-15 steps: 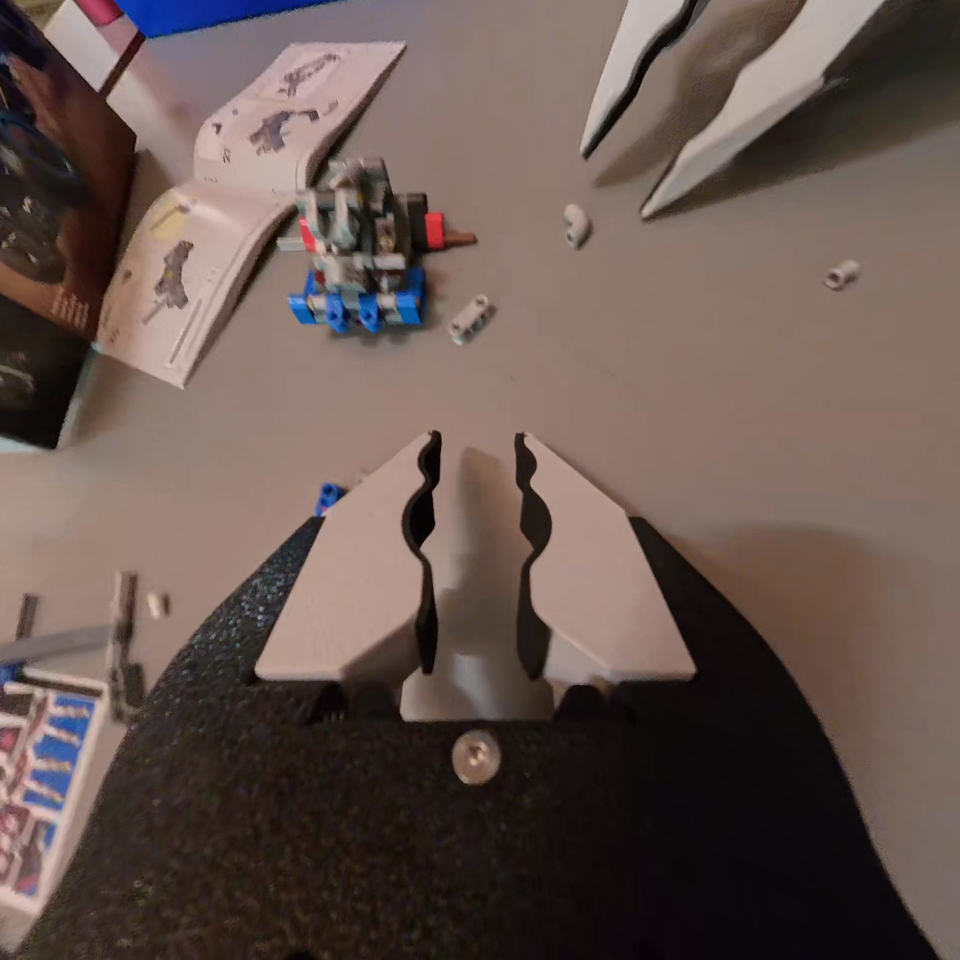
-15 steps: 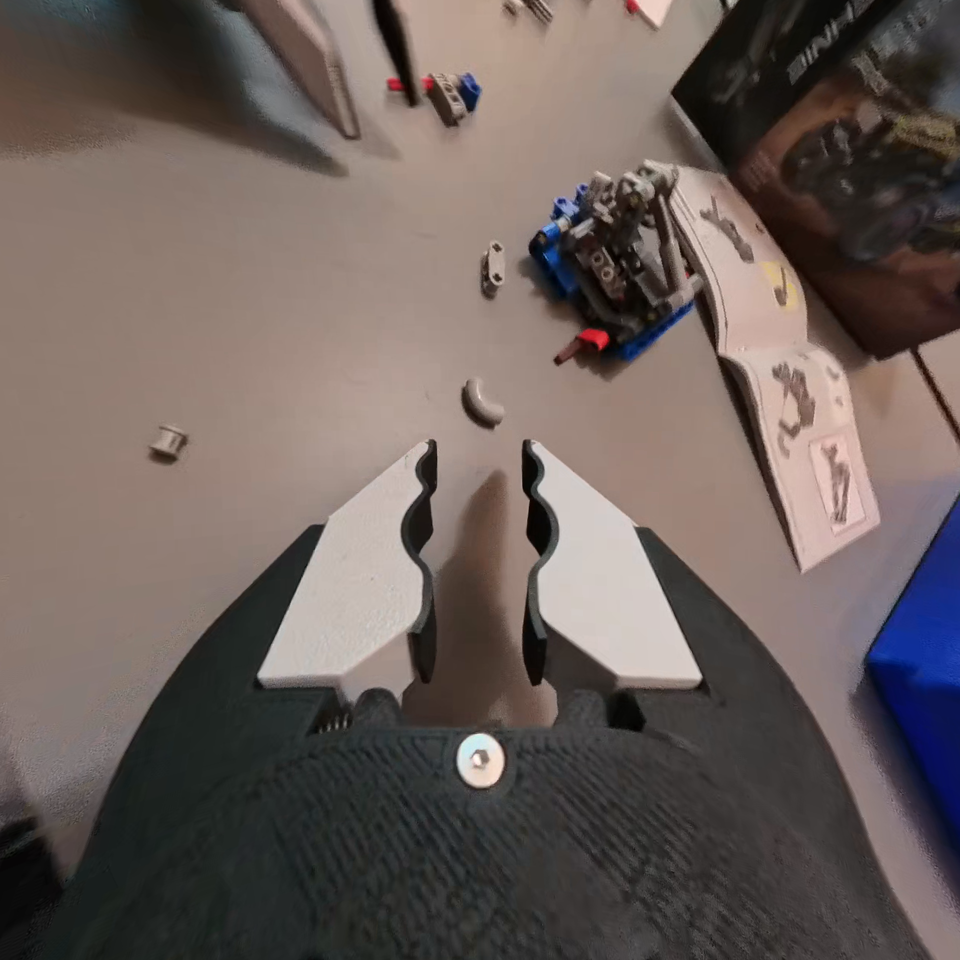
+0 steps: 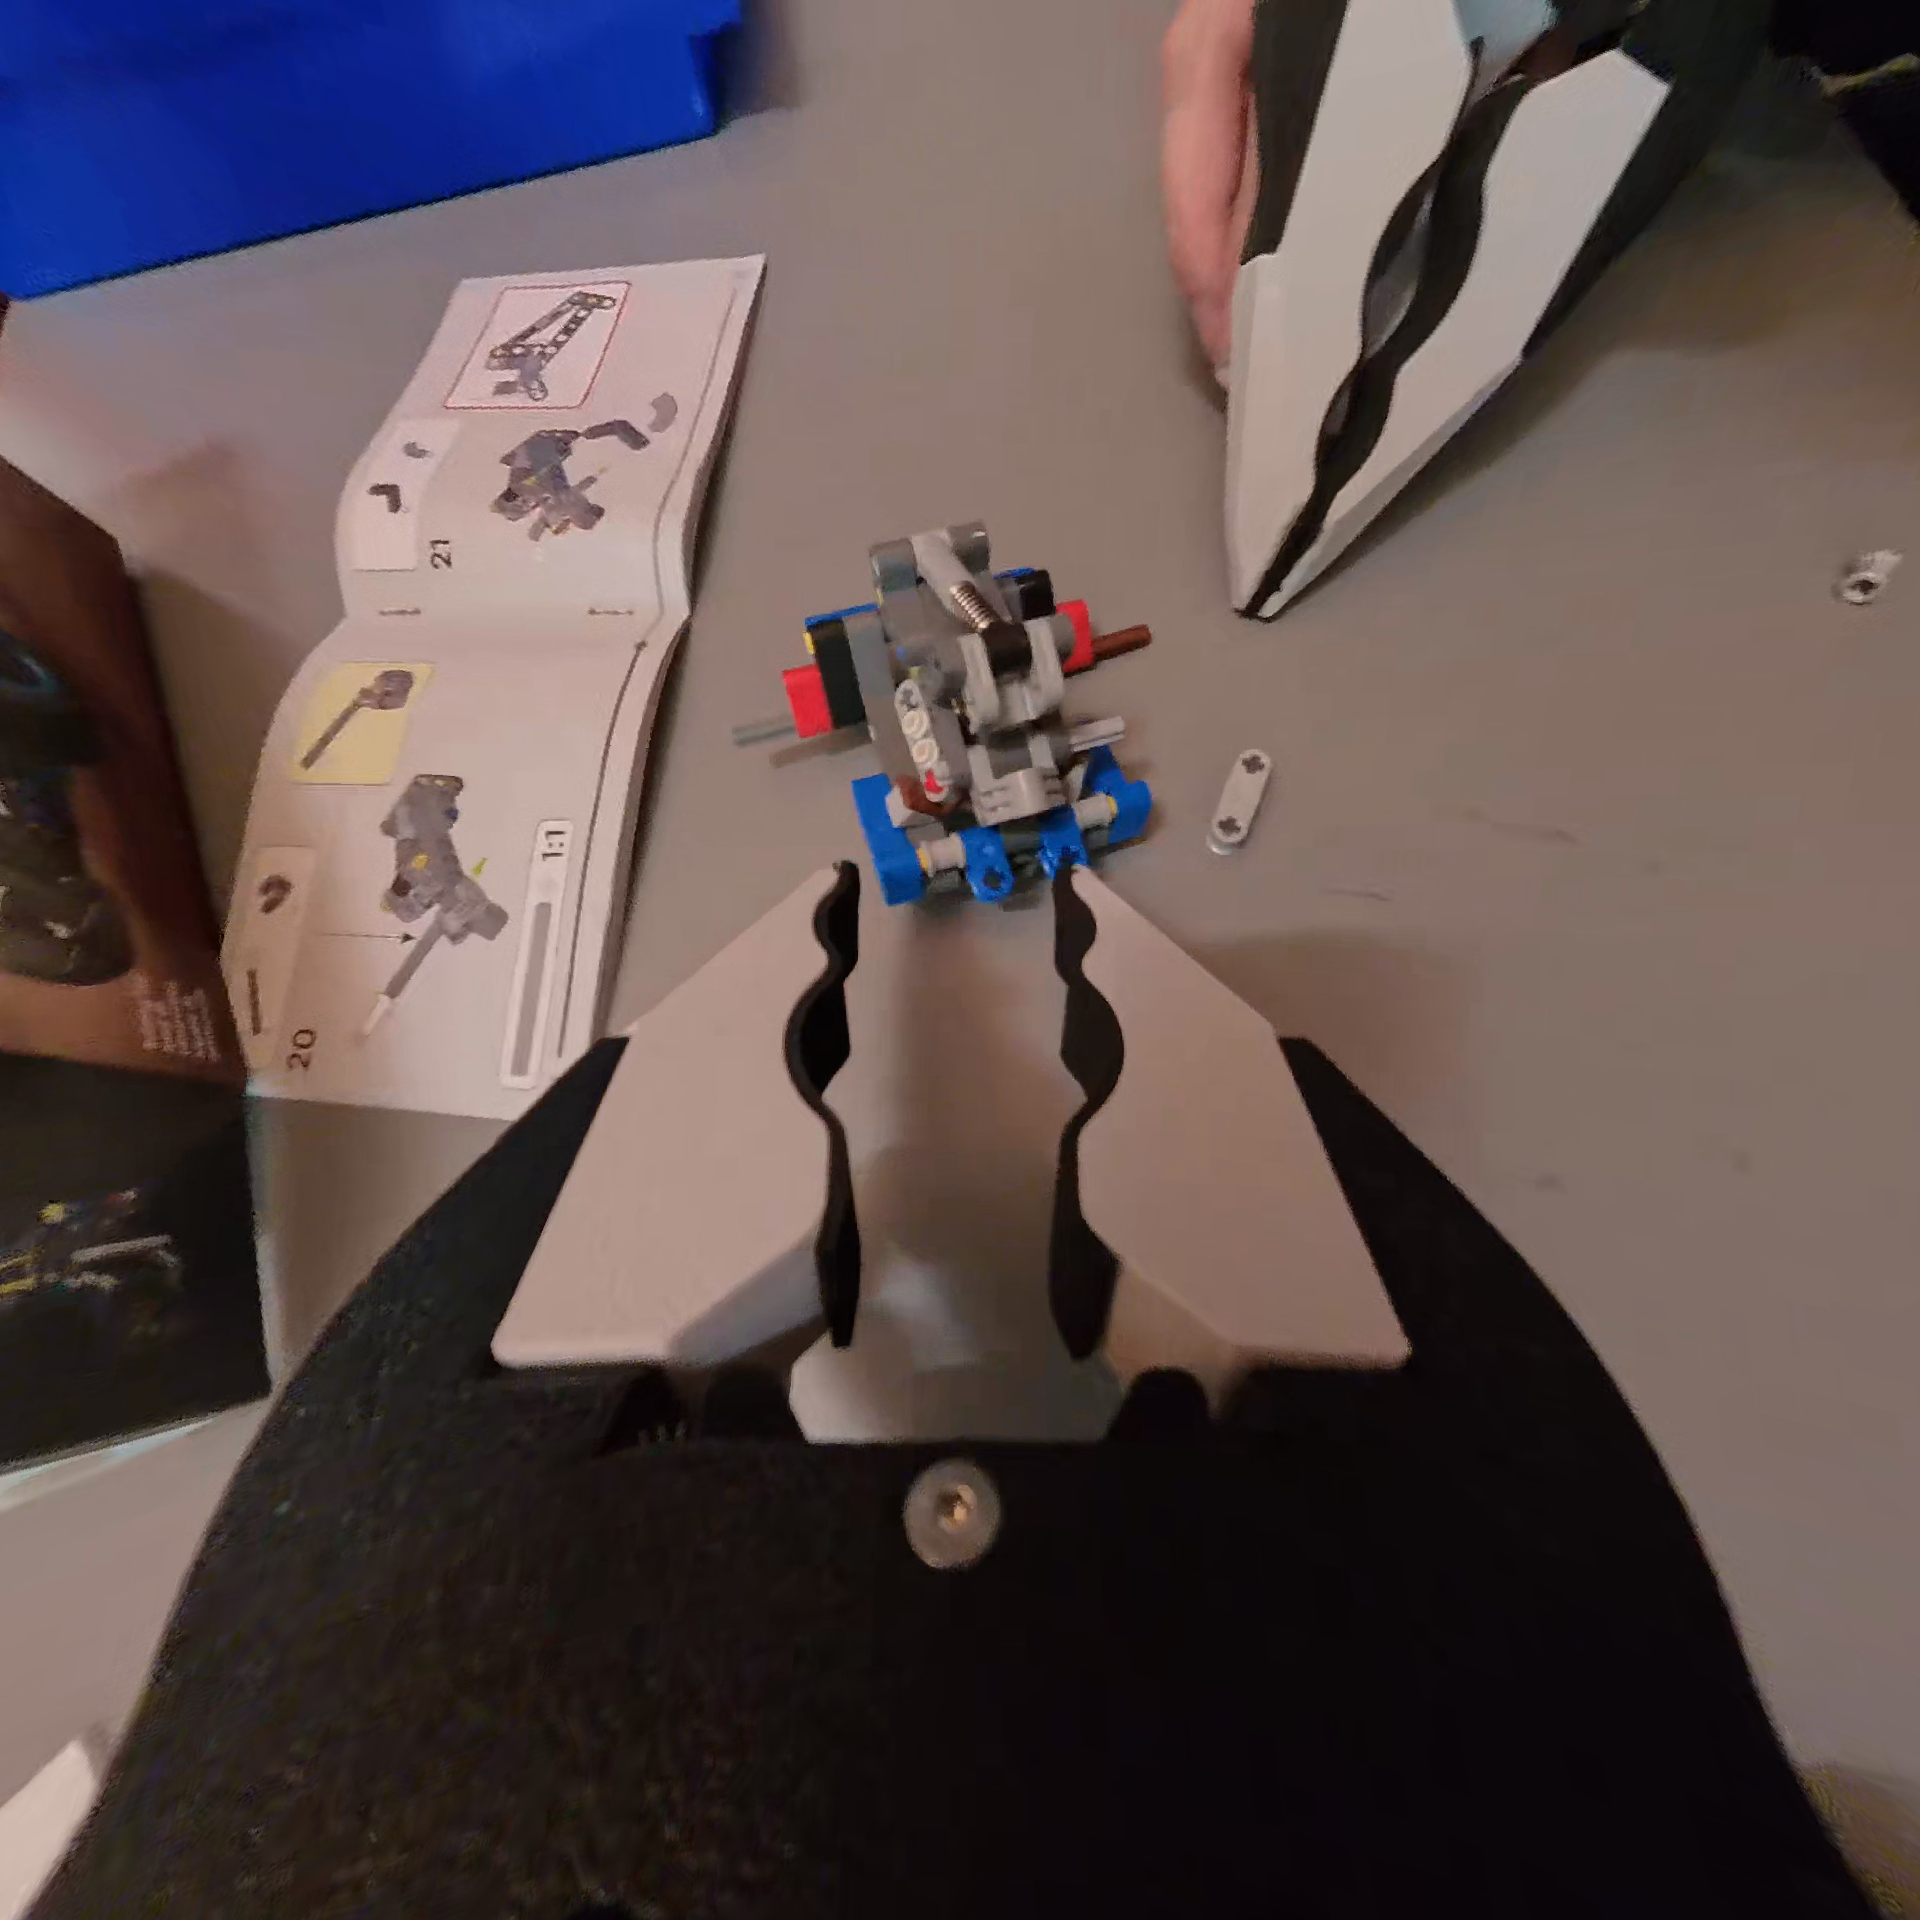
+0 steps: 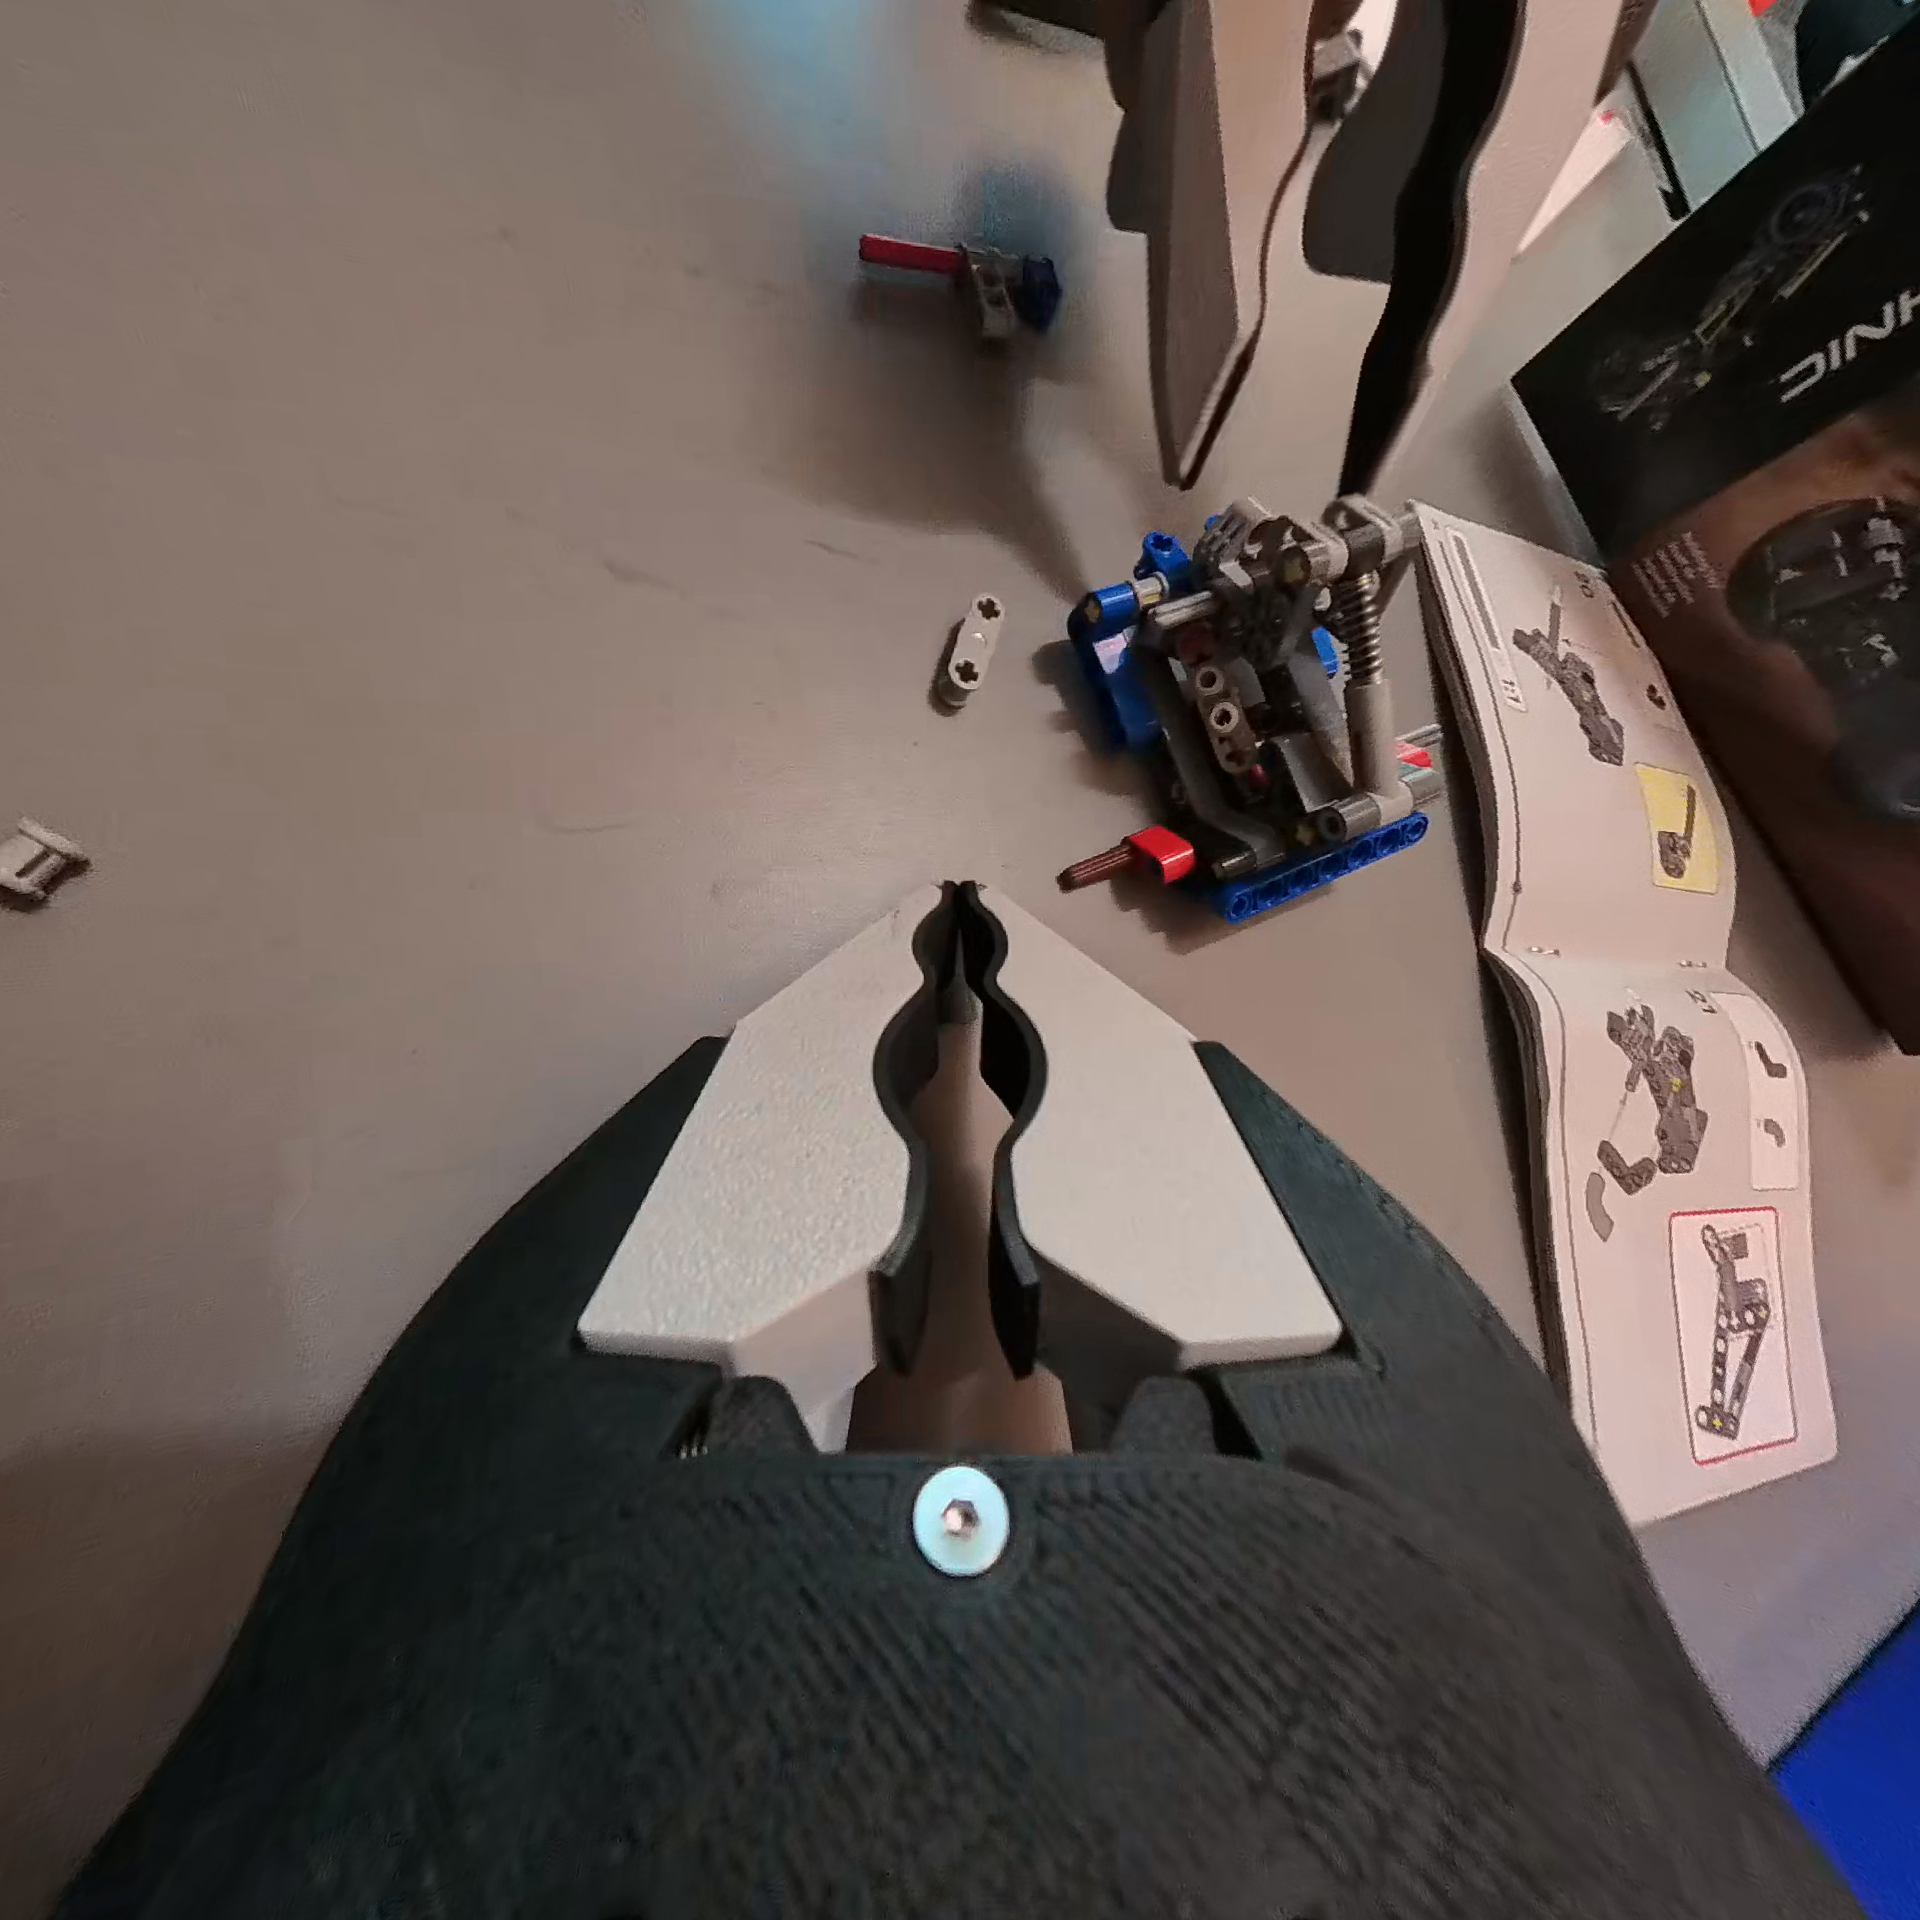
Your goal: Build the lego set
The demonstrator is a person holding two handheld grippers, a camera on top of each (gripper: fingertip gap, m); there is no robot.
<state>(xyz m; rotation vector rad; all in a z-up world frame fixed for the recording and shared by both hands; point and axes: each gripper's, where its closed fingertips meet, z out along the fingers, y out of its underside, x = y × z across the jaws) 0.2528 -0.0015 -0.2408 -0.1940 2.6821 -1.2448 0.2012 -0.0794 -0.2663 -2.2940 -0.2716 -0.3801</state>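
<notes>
Left claw [image 3: 951, 883] is standing released, fingers apart, tips just short of the blue base of the brick model [image 3: 977, 717] on the grey table [image 3: 1455, 1091] — nothing gripped. Right claw [image 4: 961, 888] is sitting clenched, pads meeting on air, just beside the model's brown axle [image 4: 1101, 864]. Farther off, a small grey link [image 3: 1238, 802] and an open instruction booklet [image 3: 520, 675] are lying either side of the model.

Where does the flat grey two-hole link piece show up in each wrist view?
Left wrist view: the grey link lies on the table right of centre, just right of the blue-based brick model.
Right wrist view: the link lies above centre, just left of that model.
Shared landmark: the open instruction booklet.
</notes>
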